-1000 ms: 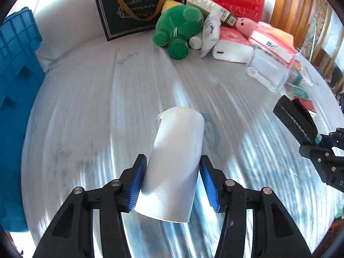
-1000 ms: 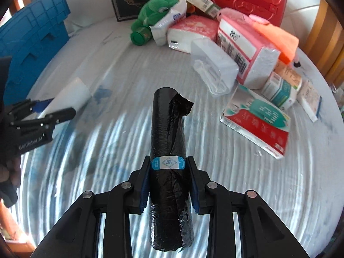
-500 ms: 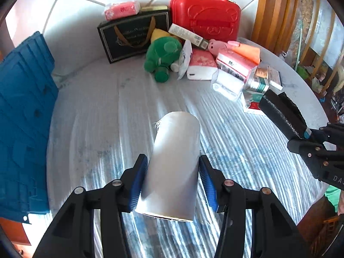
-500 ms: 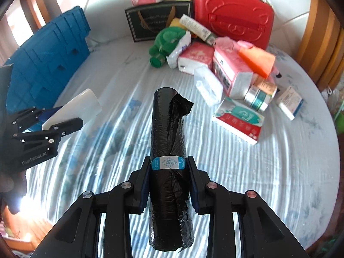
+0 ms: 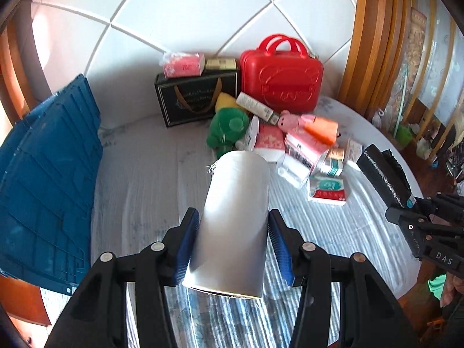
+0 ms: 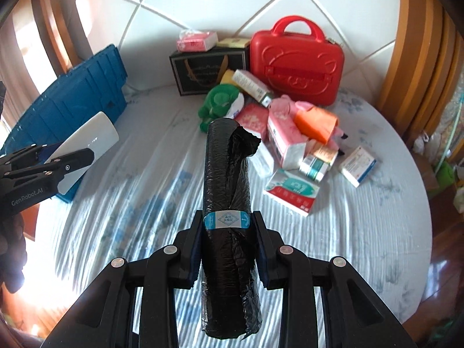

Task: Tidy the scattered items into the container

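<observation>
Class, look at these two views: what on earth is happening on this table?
A person is tidying up with two handheld tongs. The left tongs grip a white roll; the right tongs clamp a black roll of plastic bags. Both are held above the table, with the blue plastic crate on the left.

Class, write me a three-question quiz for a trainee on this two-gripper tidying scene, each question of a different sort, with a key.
1. True or false: the left gripper grips a white roll.
2. The right gripper holds which item? A) black bag roll B) red case C) green plush toy
3. Fill in: the blue crate stands at the ______ edge of the table in both views.

Key: 1 true; 2 A; 3 left.
</observation>
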`<state>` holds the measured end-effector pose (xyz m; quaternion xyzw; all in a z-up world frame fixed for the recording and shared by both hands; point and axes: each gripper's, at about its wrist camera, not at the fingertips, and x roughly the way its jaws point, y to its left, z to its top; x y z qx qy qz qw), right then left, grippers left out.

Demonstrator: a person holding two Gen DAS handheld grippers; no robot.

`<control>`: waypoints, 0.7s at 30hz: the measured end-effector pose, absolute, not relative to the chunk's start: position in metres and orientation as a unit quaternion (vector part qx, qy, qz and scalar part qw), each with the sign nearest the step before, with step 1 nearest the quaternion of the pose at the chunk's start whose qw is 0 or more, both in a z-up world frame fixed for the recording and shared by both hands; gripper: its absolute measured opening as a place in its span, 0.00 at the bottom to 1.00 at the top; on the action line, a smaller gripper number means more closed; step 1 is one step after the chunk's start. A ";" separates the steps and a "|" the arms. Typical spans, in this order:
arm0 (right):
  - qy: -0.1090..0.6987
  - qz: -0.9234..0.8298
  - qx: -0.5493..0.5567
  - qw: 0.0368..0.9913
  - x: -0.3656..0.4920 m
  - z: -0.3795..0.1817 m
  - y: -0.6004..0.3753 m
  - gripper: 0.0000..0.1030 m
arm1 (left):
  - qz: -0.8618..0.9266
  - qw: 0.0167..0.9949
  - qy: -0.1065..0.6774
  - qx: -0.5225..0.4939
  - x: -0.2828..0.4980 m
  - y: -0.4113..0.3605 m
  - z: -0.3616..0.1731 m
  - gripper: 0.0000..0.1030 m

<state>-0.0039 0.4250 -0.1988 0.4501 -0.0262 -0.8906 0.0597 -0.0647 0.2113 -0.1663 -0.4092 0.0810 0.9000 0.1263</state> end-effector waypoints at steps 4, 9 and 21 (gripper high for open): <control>-0.027 -0.902 0.427 0.060 0.002 -0.168 0.425 0.29 | 0.906 0.132 0.081 -0.394 -0.060 0.212 -0.134 0.47; -0.026 -0.913 0.403 0.064 0.006 -0.136 0.420 0.29 | 0.914 0.136 0.079 -0.374 -0.054 0.211 -0.100 0.47; -0.029 -0.932 0.356 0.069 0.014 -0.090 0.413 0.29 | 0.924 0.143 0.073 -0.346 -0.039 0.204 -0.056 0.46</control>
